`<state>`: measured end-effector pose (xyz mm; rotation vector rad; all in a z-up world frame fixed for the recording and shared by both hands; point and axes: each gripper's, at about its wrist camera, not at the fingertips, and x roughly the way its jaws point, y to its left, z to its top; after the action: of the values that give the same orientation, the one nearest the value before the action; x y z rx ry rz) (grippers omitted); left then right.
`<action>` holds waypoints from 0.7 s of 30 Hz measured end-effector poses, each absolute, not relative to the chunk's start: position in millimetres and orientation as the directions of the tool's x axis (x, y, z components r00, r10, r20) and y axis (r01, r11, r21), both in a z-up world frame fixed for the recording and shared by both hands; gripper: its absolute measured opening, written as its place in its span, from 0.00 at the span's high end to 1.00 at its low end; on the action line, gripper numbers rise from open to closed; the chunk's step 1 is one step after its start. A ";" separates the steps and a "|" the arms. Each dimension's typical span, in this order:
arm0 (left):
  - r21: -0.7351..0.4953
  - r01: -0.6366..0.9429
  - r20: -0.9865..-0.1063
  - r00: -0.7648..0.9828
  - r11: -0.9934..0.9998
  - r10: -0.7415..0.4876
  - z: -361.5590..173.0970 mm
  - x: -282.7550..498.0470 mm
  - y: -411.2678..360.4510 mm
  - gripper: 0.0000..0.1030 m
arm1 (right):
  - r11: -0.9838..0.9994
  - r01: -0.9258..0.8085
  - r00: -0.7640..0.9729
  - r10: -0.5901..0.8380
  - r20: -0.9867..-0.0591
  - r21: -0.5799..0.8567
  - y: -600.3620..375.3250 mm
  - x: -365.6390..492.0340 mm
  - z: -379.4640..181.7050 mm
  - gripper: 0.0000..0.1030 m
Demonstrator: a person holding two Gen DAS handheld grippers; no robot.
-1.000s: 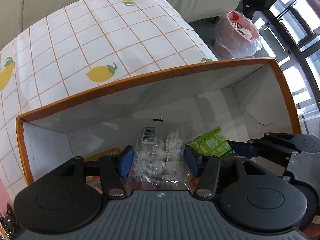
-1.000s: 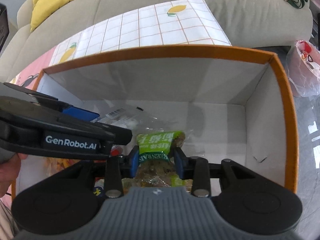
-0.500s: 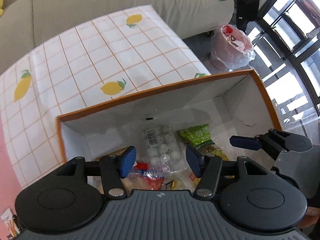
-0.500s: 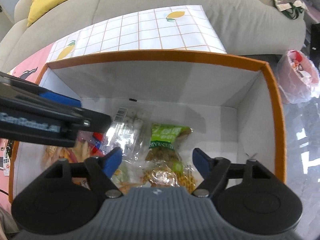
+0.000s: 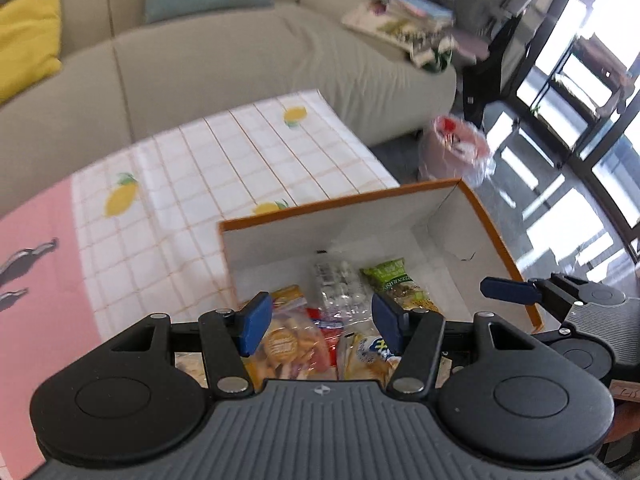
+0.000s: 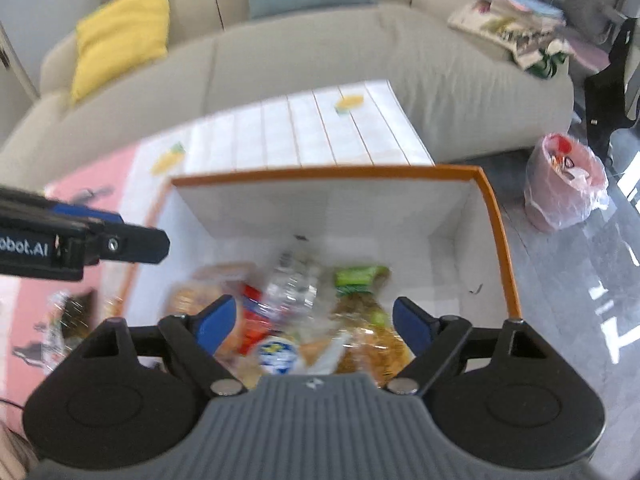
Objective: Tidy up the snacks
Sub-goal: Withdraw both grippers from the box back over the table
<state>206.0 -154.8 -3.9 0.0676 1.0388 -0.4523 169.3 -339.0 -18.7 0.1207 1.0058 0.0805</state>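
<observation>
Both hand-held grippers hang over the orange-rimmed box (image 5: 496, 236): our left hand-held gripper (image 5: 320, 326) stands open with nothing between its blue pads, and our right hand-held gripper (image 6: 316, 324) is opening, its pads wide apart and clear of the snacks below. On the box's white floor the green raisin bag (image 5: 396, 284) lies with its long axis running from 6 to 12 o'clock, green header toward 12. Just beside it at 9 o'clock lies a clear pack of white balls (image 5: 340, 286) on the same axis, with a yellow-orange snack bag (image 5: 286, 340) nearer us. In the left wrist view we can read part of the green bag's label, though not surely; the right wrist view is too blurred for that. Only the right wrist view shows the left tool's side at 9 o'clock, lettered "obot.AI". The box stands on a table with a lemon-print cloth (image 5: 224, 168), and a pink bin bag (image 6: 560, 184) sits on the floor at 2 o'clock.
</observation>
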 end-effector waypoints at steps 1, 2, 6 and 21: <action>-0.150 0.390 -0.834 0.443 0.908 -0.328 0.4 199.3 -148.8 0.34 | 0.988 -0.008 0.555 0.132 -0.822 0.153 -333.8 161.4 -13.8 0.17; -0.144 0.385 -0.822 0.467 0.912 -0.327 4.8 191.1 -141.5 0.34 | 0.986 -0.004 0.572 0.137 -0.809 0.164 -327.7 155.4 -10.8 0.17; -0.117 0.348 -0.775 0.554 0.930 -0.304 15.4 161.1 -111.4 0.34 | 0.980 0.001 0.633 0.153 -0.759 0.199 -305.6 129.0 -2.7 0.17; -0.101 0.185 -0.752 0.629 0.978 -0.197 -7.1 86.4 -13.9 0.34 | 0.982 -0.097 0.764 0.179 -0.620 0.164 -209.8 50.8 6.4 0.15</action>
<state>86.4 -13.9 -7.1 -0.0151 0.8630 -0.2183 50.8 -209.8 6.4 0.1254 0.6861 0.1502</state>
